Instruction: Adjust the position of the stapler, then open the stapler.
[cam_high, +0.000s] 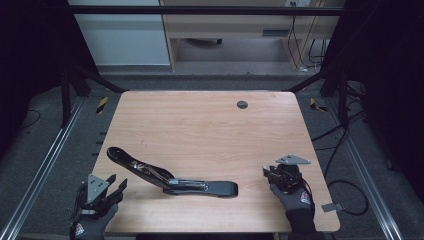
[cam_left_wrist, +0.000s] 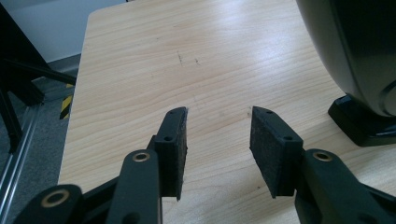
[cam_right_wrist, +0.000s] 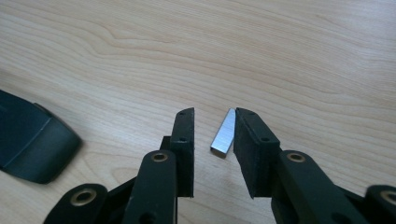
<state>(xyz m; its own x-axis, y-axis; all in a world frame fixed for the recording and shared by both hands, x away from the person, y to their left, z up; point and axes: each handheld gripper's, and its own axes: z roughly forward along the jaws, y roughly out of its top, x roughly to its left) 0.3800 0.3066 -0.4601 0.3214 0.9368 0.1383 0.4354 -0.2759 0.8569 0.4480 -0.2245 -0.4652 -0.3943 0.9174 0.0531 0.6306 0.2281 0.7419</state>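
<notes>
Looks like staples get loaded: the staple strip (cam_right_wrist: 223, 132) lies between the half-open right gripper (cam_right_wrist: 212, 140), unclamped. It should be pinched squarely. The opened stapler (cam_high: 170, 177) sits near-centre; left gripper (cam_left_wrist: 218, 149) gapes, empty.

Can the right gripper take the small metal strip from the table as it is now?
Probably yes. The right gripper has its jaws open, and the metal strip lies on the table between them, against one pad. Nothing covers it; the stapler lies well aside.
</notes>
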